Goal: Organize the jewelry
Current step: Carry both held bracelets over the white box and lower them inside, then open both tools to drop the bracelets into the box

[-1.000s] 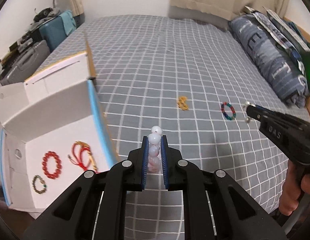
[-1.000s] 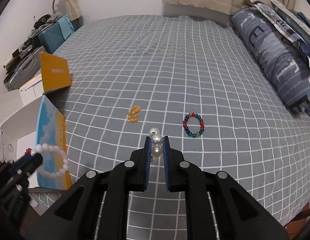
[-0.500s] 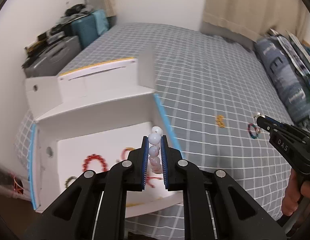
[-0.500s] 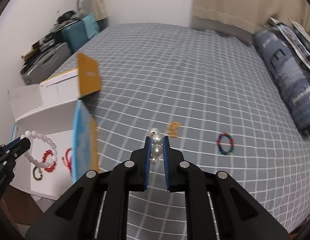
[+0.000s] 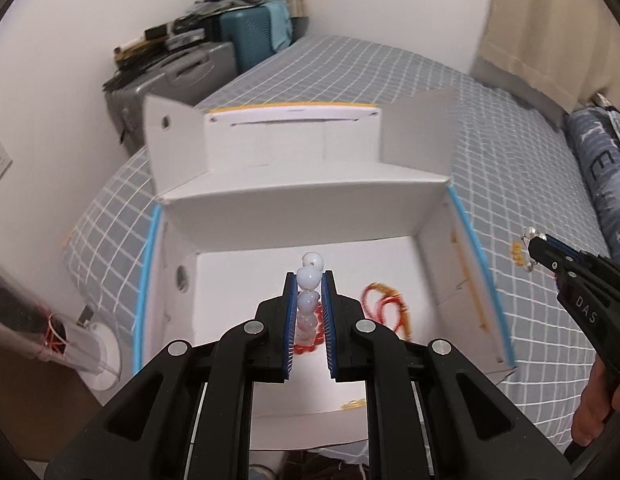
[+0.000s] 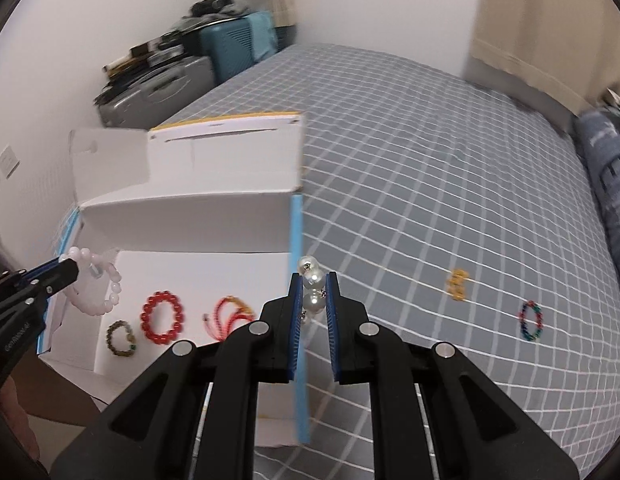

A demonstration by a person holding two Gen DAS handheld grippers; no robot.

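Left wrist view: the left gripper (image 5: 308, 286) pinches a pale pink bead bracelet (image 5: 307, 305) over the open white box (image 5: 310, 216), above a red bracelet (image 6: 163, 317). The right gripper (image 6: 313, 289) clamps a pearl piece (image 6: 313, 290) beside the box's blue edge. Farther out on the checked bedspread (image 6: 430, 160) lie a gold trinket (image 6: 456, 284) and a multicoloured bracelet (image 6: 531, 321).

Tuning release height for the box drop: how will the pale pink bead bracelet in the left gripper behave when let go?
Probably floppy: the pale pink bead bracelet droops as a loose loop from the left gripper. Its round beads look smooth, so it may slide a little on the white box floor. It will likely settle as a flat ring, like the red bracelet lying there.
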